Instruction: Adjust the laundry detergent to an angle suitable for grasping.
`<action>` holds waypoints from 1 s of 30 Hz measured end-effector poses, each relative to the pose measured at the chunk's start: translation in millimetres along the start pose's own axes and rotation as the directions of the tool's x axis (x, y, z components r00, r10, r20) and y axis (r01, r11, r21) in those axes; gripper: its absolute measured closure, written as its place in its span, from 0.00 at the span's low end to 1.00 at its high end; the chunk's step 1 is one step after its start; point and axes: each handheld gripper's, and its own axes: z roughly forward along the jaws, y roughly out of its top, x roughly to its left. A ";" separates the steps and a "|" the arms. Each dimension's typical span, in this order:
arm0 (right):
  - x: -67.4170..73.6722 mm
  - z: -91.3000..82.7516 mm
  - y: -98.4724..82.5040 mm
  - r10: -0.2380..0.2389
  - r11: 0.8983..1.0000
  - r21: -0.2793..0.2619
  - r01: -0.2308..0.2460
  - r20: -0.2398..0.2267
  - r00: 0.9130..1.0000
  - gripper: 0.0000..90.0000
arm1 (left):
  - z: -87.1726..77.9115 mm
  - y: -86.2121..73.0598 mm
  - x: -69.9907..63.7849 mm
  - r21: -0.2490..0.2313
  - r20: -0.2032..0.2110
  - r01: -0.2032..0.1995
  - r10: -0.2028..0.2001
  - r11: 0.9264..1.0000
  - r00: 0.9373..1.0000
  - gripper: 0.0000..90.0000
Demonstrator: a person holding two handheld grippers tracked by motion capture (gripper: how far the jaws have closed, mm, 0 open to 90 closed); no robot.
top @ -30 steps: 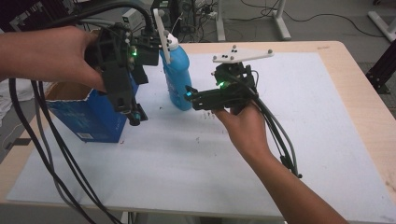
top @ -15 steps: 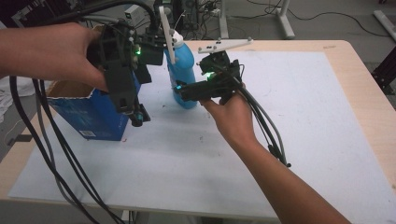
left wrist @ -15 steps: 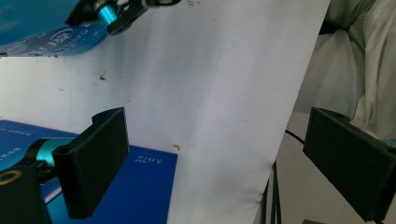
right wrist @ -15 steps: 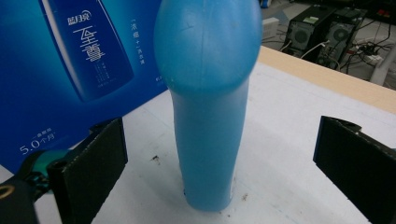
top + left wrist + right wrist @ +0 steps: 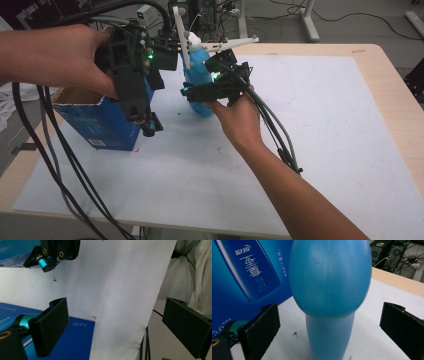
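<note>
Between the wide-open pads of the right hand-held gripper point(image 5: 329, 330), nothing gripped yet, stands the blue bottle point(image 5: 329, 290), upright on the counter point(image 5: 310, 125); could topple if clipped off-centre. Farther left, near the blue box point(image 5: 107, 125), left hand-held gripper point(image 5: 117, 327) open, empty

A white sheet point(image 5: 310, 125) covers the wooden surface point(image 5: 395, 75). Beyond its far edge stand metal legs point(image 5: 306, 20) on a grey floor point(image 5: 360, 20) with cables point(image 5: 345, 17).
</note>
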 end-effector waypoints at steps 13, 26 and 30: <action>-0.2 12.0 -3.1 0.026 1.000 0.002 -0.026 -0.009 1.000 0.05 | 1.4 -3.0 1.8 0.003 -0.001 -0.003 0.003 1.000 1.000 0.08; 2.3 16.9 -3.1 0.024 0.999 -0.022 -0.024 -0.002 1.000 0.18 | 1.4 -2.8 1.0 0.001 0.000 -0.002 0.002 1.000 1.000 0.08; 1.3 18.6 -2.6 0.045 0.999 -0.022 -0.045 -0.002 0.999 0.19 | 1.9 -3.0 0.9 -0.006 0.001 0.003 -0.003 1.000 1.000 0.08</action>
